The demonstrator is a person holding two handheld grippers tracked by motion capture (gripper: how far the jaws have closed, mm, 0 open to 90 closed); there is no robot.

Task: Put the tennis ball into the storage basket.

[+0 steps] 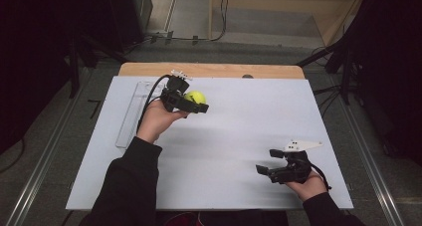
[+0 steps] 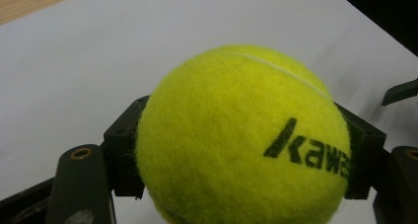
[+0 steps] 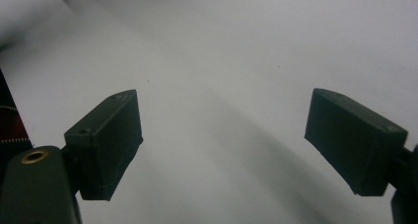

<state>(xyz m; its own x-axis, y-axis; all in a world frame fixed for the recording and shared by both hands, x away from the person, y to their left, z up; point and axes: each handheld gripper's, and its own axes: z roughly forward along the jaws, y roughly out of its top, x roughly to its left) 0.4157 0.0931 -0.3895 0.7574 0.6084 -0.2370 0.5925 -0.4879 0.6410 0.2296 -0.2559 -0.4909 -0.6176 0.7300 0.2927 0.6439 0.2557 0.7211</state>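
A clear plastic tray (image 1: 130, 114) lies at the left edge of the white table surface (image 1: 234, 136). Just right of it, the left gripper (image 1: 191, 102) holds the tennis ball (image 1: 196, 96) above the far-left part of the surface, jaws closed on opposite sides of the ball's widest part. The ball is probably light, felt-covered and slightly compressible; grip across the middle to prevent slipping. At near right, the right gripper (image 1: 268, 162) is empty, jaws spread wide.
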